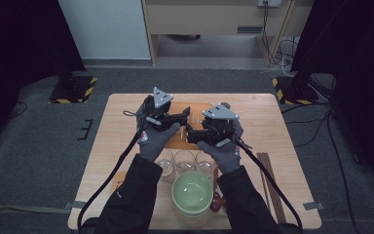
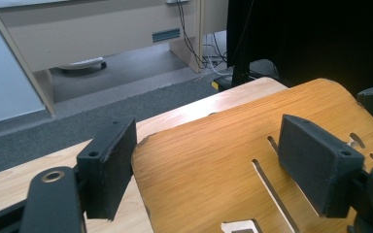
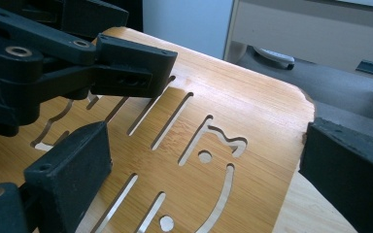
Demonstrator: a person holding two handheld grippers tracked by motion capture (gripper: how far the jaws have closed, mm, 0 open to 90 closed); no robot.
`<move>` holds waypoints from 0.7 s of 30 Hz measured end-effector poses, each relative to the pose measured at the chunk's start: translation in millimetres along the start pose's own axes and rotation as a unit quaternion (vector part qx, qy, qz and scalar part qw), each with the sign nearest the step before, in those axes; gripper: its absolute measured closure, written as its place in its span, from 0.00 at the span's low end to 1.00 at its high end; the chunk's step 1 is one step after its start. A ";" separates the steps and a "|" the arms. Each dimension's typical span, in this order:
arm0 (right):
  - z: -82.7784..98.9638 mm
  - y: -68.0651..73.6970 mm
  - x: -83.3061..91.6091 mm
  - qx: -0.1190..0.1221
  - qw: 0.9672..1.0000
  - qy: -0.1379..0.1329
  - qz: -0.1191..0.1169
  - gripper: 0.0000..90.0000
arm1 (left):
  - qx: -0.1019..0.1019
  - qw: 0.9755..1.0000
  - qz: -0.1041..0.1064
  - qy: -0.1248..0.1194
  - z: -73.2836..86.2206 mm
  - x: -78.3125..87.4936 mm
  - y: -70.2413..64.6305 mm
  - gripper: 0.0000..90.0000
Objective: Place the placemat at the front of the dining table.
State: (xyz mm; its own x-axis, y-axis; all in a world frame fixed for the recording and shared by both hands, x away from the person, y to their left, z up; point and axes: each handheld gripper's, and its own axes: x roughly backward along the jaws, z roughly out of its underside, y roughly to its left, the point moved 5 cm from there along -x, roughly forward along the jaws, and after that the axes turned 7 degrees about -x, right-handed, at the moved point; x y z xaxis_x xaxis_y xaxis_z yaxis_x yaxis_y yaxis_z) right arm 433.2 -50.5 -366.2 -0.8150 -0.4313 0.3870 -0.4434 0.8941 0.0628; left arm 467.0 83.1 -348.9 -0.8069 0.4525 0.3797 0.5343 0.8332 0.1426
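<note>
Both grippers brought together over the slotted bamboo board, likely to take it from two sides and lift or shift it as one piece. Left gripper open, pads straddling a corner of the board without pressing on it. Right gripper open too, wide jaws set astride the board's rounded far edge, cat-shaped cutout between them. Board flat on the worktop, mid-far from the person, beyond the row of glasses and the stacked green bowls; chopsticks well to the board's right.
</note>
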 end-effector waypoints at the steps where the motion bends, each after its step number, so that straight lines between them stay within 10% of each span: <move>1: -0.8 -1.7 -2.0 0.001 1.000 0.000 0.001 0.05 | 0.002 1.000 0.001 0.000 -0.3 -2.9 1.0 0.25; 21: -3.8 -29.0 -35.3 -0.004 1.000 0.007 0.006 0.05 | 0.000 1.000 0.004 0.015 -4.6 -45.1 12.2 0.25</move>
State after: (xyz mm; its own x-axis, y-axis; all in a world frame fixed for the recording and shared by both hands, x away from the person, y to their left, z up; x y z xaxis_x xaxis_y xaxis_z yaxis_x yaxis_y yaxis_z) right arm 476.2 -60.7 -378.2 -0.8150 -0.4185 0.4008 -0.4303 0.9003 0.0649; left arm 511.1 71.5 -360.1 -0.7943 0.4496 0.4086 0.5411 0.8293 0.1393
